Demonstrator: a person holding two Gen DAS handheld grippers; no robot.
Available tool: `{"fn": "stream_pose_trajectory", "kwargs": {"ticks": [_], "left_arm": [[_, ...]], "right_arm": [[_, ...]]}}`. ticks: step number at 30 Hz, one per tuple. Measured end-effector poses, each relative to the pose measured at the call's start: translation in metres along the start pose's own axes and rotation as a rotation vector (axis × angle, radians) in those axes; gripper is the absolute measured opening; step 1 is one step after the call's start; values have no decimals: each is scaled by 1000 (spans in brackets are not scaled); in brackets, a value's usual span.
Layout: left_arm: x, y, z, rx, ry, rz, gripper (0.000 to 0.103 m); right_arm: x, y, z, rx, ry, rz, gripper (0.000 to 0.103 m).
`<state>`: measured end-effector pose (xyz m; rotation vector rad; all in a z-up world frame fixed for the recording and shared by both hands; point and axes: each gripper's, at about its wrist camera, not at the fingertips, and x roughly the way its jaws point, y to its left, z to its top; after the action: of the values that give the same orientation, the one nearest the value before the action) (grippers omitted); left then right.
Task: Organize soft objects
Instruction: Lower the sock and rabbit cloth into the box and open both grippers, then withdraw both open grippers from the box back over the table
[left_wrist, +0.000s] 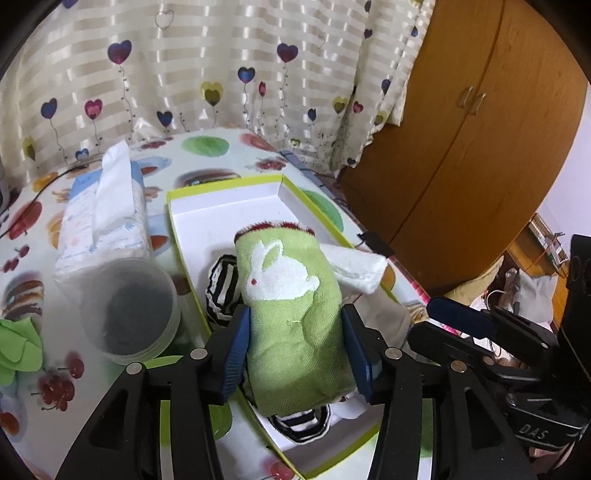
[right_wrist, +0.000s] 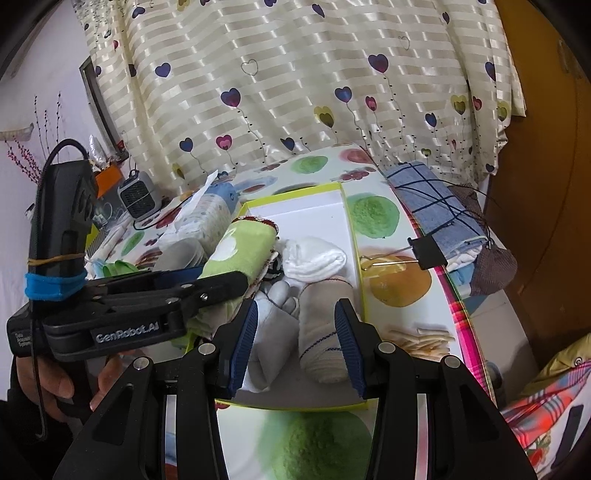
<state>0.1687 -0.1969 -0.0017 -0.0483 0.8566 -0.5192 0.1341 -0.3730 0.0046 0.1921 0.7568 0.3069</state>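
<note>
A rolled green rabbit towel (left_wrist: 291, 317) is seen lying inside the white box (left_wrist: 221, 206), atop striped socks (left_wrist: 221, 288), between the parted pads of the left hand-held gripper (left_wrist: 295, 350), which appear just clear of it. The towel, judged loosely rolled, could be snagged and dragged out of the box if the gripper is withdrawn carelessly. Only in the right wrist view is a beige sock roll (right_wrist: 325, 332) shown in the box, framed by the right hand-held gripper (right_wrist: 295, 347), whose grip cannot be told.
</note>
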Motion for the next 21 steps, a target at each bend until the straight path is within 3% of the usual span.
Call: {"fn": "stream_pose_trajectory", "kwargs": {"ticks": [9,21], "left_arm": [[-31,7,-4,-17,-55,-23,51],[-76,11,-27,-30,-113,4,51]], "right_arm": [[-11,8,2,-19,-23,4,45],[-25,28,4,-53,-43,22,45]]}}
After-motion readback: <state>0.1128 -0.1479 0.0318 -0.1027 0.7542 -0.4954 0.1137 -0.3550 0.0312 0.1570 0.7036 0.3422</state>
